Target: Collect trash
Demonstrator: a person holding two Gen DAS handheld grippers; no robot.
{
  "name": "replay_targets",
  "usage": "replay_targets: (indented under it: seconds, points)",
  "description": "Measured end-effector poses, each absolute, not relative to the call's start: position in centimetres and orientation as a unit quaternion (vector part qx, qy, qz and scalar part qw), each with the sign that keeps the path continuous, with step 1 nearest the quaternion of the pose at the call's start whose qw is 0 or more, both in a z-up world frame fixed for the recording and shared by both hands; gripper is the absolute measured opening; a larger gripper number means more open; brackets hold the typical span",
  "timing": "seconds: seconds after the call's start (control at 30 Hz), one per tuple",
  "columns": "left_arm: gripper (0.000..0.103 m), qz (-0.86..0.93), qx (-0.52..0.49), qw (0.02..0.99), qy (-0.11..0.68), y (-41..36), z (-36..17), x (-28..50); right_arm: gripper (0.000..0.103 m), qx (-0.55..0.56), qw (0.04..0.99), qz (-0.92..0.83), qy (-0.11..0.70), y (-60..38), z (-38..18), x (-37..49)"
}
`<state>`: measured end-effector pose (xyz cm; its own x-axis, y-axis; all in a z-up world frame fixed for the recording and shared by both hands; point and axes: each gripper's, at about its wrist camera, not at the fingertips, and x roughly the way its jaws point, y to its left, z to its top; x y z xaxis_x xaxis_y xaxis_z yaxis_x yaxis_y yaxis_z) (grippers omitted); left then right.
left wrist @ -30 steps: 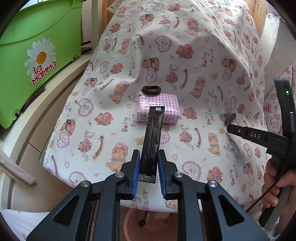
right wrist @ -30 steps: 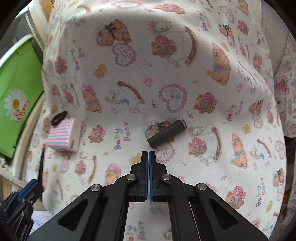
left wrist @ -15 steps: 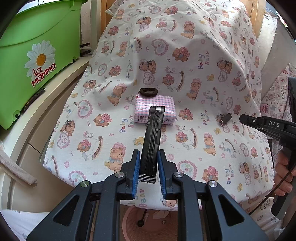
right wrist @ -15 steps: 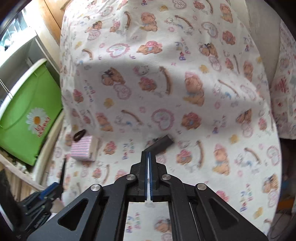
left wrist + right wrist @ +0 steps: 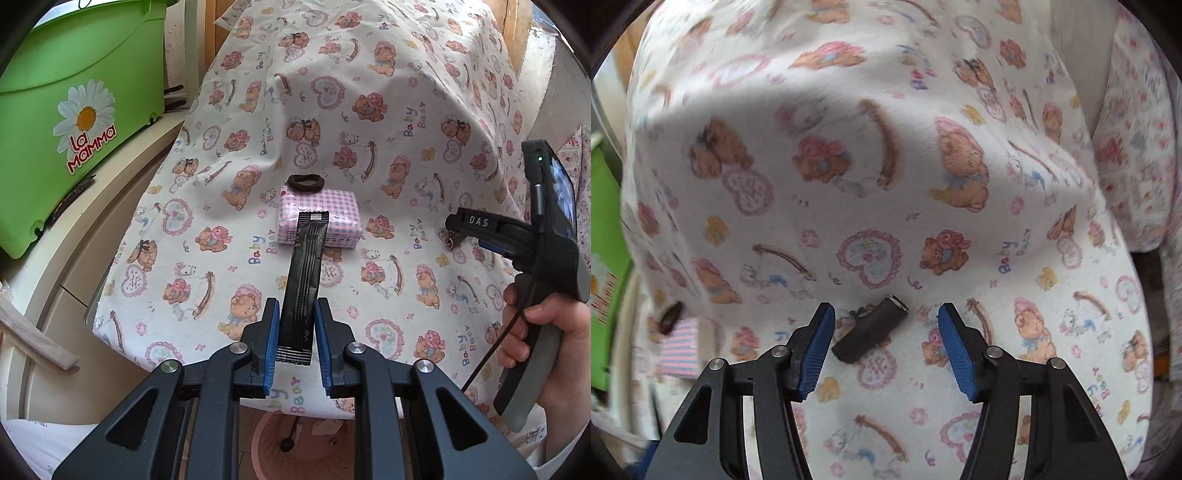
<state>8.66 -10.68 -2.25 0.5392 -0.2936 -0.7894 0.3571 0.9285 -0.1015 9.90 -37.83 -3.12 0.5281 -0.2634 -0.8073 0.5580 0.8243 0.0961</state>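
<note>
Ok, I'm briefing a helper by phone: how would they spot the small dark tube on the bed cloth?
Find the teddy-bear print cloth, then its near right part, right of the pink checked packet. The dark rolled tube lies there slantwise between the open right claw's blue pads, untouched. Unlike the flat black sachet in the left claw, it is short, round and white-rimmed.

A soft printed cotton cloth (image 5: 369,122) is seen, matt throughout. The black sachet (image 5: 303,280) looks like glossy foil, finely ribbed. The green bin (image 5: 74,92) is smooth, shiny plastic. Ribbed blue pads (image 5: 816,350) are fitted to matt black plastic.
</note>
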Motion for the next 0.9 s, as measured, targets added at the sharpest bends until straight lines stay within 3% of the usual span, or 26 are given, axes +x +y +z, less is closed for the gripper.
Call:
replay_targets:
  seconds: [0.17, 0.27, 0.5, 0.63, 0.9]
  points:
    - [0.018, -0.181, 0.026, 0.877, 0.445, -10.0, -2.2, 9.1, 0.059, 0.117, 0.861, -0.256, 0.423, -35.9, -3.7, 10.8]
    - [0.018, -0.182, 0.022, 0.876, 0.447, -9.9, -2.2, 9.1, 0.04, 0.135, 0.862, -0.23, 0.431, -35.8, -4.1, 10.9]
    - [0.018, -0.194, 0.029, 0.876, 0.441, -10.7, -1.8, 8.3, 0.012, 0.201, 0.866, -0.186, 0.418, -38.1, -3.0, 8.6]
    - [0.018, -0.198, 0.034, 0.875, 0.441, -11.2, -1.8, 7.9, 0.009, 0.267, 0.865, -0.135, 0.403, -40.2, -2.5, 6.9]
    - [0.018, -0.213, 0.049, 0.873, 0.437, -12.6, -1.6, 6.8, 0.009, 0.271, 0.872, -0.085, 0.398, -41.3, -1.0, 4.3]
